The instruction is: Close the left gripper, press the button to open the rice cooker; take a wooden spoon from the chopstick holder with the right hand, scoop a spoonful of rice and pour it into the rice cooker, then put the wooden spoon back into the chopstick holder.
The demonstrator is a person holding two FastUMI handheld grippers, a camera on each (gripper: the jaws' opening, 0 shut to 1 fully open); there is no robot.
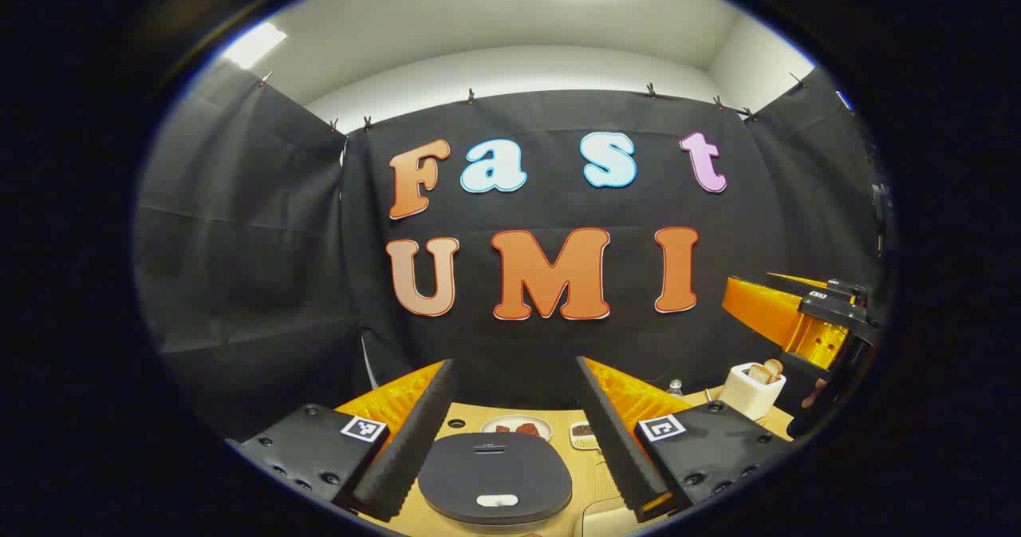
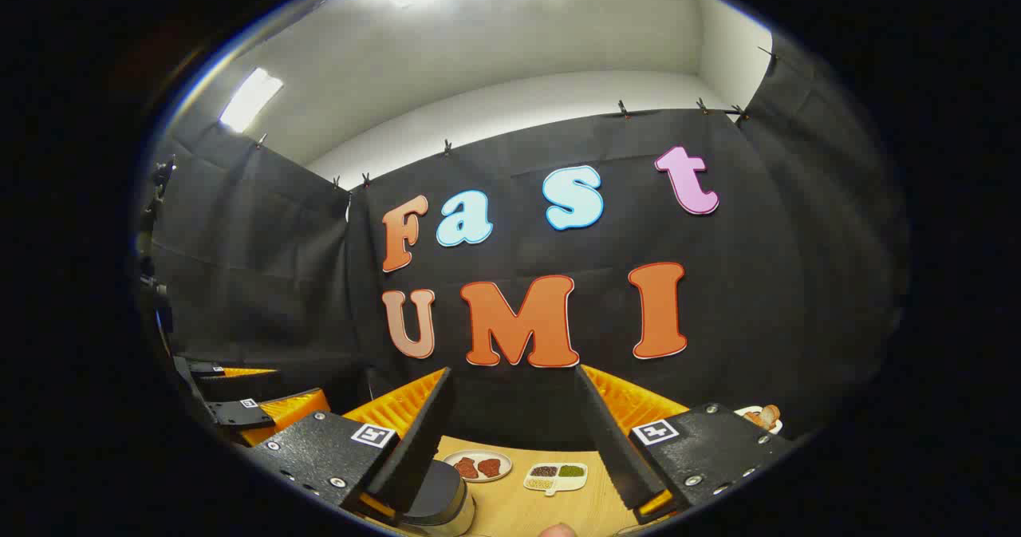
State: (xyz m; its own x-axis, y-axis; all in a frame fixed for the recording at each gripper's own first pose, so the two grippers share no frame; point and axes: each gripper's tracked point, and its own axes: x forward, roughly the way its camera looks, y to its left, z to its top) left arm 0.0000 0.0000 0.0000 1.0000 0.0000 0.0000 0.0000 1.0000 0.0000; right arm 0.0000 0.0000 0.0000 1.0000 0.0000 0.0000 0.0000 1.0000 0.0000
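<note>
The left gripper [image 1: 510, 433] is hovering over the near edge of the wooden surface [image 1: 594, 481] with its jaws standing well apart, nothing between them but air; just beyond them the rice cooker [image 1: 494, 477] is sitting with its dark lid flat down and its pale button [image 1: 492, 500] facing the near edge, untouched as far as I can judge; so the first step, bringing those jaws together and pressing, is not yet done. The right gripper [image 2: 510, 449] is also hanging above the surface with jaws apart and empty; no wooden spoon is in its hold, and I cannot make out which thing is the chopstick holder. Further in, toward the middle of the surface, a small round plate [image 2: 478, 466] with reddish pieces is lying beside a divided dish [image 2: 556, 475] of grains, the likely source for the scoop. Toward the far right corner a white toaster [image 1: 752, 390] with bread in it is standing. By my reading the whole task is still ahead: button, spoon, scoop, pour, return.
</note>
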